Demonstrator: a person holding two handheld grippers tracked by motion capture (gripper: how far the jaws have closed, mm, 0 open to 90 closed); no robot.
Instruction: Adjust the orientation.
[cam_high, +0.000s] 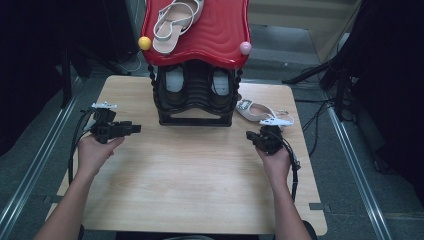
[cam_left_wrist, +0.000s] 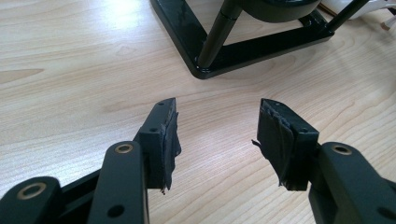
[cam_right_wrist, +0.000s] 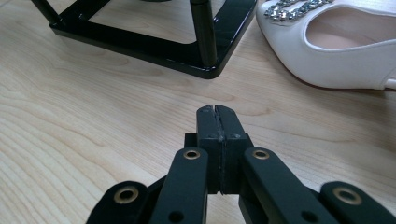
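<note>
White and light but stiff-soled, the shoe (cam_right_wrist: 345, 51) just ahead of the closed, empty right tongs (cam_right_wrist: 217, 112) is best pinched by its thin side wall, while the left tongs (cam_left_wrist: 219, 126) stand open, empty.

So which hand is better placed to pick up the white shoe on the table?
Right. The right gripper sits just in front of the white shoe, which lies beside the rack. Its jaws are shut and must open first. The left gripper is open but across the table.
</note>
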